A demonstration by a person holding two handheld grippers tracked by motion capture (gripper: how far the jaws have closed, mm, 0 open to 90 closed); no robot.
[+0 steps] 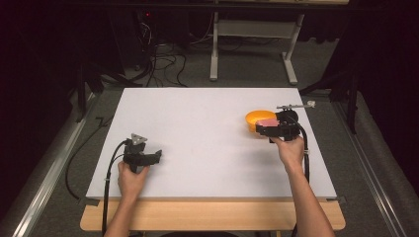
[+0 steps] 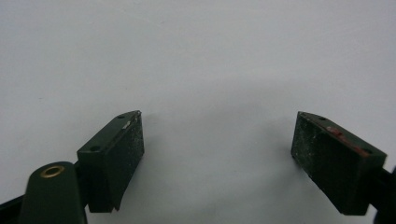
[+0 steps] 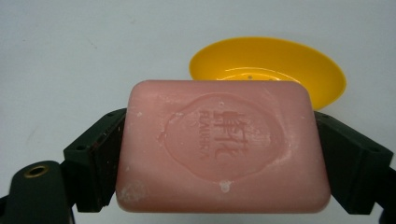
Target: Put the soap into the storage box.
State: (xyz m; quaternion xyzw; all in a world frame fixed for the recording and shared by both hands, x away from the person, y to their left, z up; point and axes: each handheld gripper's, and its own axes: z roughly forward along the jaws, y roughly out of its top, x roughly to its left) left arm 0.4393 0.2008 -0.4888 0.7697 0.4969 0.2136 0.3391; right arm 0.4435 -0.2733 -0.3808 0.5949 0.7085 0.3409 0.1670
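The right gripper (image 3: 219, 154) clamps the pink soap bar (image 3: 222, 149) flat between its jaws at centre frame, short of the yellow dish (image 3: 299, 65) behind it, evidently for placing; the left gripper (image 2: 217, 154) idles at lower left, jaws spread, clear.

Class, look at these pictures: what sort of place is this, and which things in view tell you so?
Probably a lab or recording workspace, not a home: a white board on a wooden table, dark surroundings, cables on a carpeted floor, and hand-held grippers, the right gripper carrying a pink soap bar near a yellow dish.
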